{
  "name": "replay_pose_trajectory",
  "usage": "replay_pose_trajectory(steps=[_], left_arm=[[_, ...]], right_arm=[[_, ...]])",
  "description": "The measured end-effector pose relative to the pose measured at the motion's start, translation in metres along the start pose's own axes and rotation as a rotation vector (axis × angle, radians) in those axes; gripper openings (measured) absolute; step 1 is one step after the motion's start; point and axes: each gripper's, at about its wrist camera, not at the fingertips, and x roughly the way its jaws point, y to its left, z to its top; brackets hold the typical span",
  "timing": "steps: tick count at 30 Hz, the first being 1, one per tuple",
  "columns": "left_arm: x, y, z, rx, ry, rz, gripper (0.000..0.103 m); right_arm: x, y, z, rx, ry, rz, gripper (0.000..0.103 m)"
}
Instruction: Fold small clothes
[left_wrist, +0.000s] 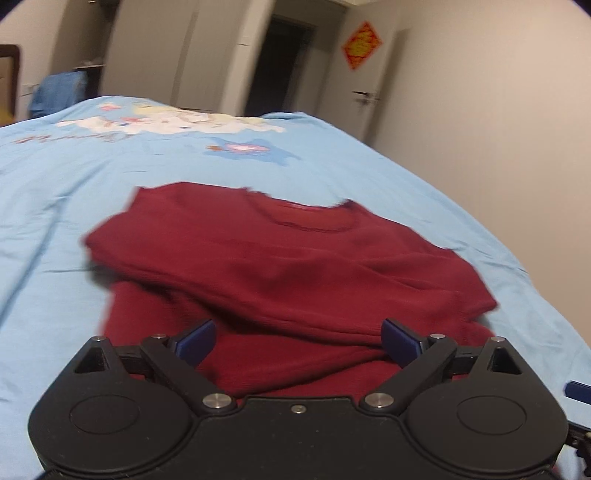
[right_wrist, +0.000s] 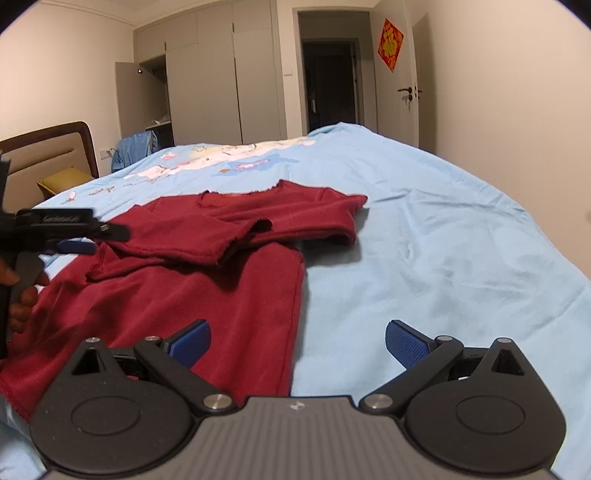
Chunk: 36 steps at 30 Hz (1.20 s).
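My left tongs (left_wrist: 298, 341) and right tongs (right_wrist: 297, 341) both gape wide, gripping nothing. The dark red knit shirt (right_wrist: 207, 266) lies ahead on the light blue bedsheet (right_wrist: 424, 258), sleeves folded in; I judge the body fold remains.

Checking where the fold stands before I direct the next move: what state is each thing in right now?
Red shirt: flat on the bed, both sleeves folded across the chest, body not yet folded.
Left gripper: open, empty, over the shirt's lower part.
Right gripper: open, empty, over the shirt's side edge.
Blue bedsheet: spread out, lightly wrinkled.
Wardrobe door: open.
Room door: open.
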Motion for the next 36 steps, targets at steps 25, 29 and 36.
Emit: replay_pose_trajectory(steps=[25,29,36], left_arm=[[0.084,0.158,0.080,-0.389,0.042,0.199,0.032],[0.068,0.141,0.082,-0.311,-0.039,0.209,0.005],[0.074,0.131,0.078,-0.238,-0.003,0.303,0.008]], right_arm=[[0.140,0.051,0.040,-0.150,-0.014,-0.069,0.103],[0.145,0.045,0.038,-0.117,0.008,-0.041,0.103],[0.149,0.039,0.036,-0.088,0.017,-0.022,0.103]])
